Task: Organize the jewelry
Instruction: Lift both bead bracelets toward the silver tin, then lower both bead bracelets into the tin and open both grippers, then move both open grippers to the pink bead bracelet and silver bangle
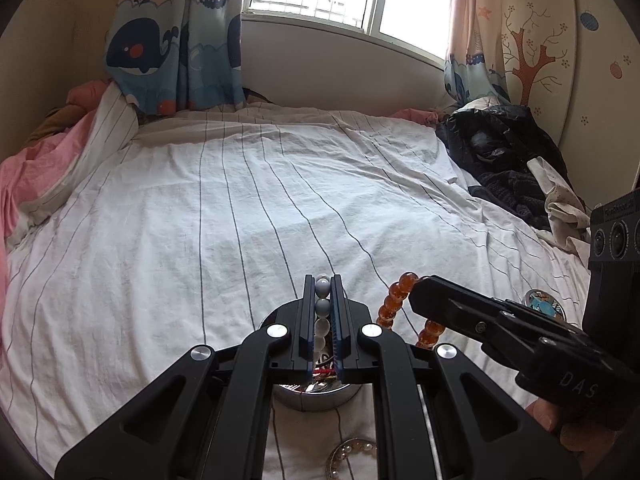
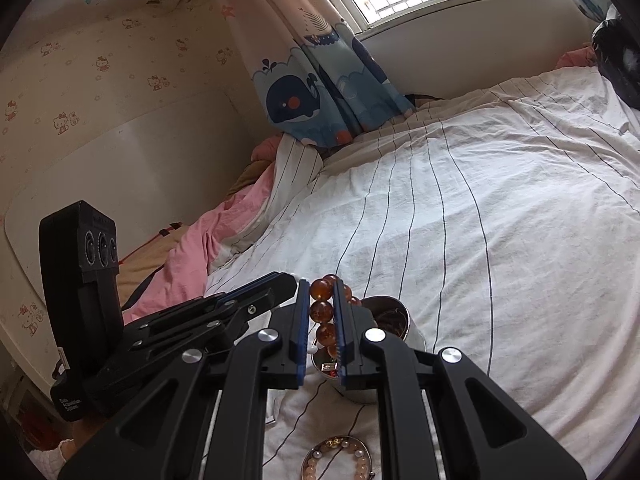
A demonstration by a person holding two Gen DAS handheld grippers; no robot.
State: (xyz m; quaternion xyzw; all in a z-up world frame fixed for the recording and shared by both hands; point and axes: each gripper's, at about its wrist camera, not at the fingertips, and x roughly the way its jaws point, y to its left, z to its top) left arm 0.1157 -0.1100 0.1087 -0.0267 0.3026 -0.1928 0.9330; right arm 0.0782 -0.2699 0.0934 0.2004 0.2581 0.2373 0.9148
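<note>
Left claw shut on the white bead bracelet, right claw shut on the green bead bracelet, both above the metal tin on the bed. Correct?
Not quite. The right claw holds an amber bead bracelet, not a green one, as the right wrist view shows. The rest stands: the left claw is shut on the white bead bracelet, both above the metal tin on the bed.

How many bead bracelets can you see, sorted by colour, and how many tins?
White or grey bead bracelet, held in the left claw: 1
Amber bead bracelet, held in the right claw: 1
Pale pink and pearl bracelet, lying on the bedsheet: 1
Round metal tin: 1
Total: 4
</note>
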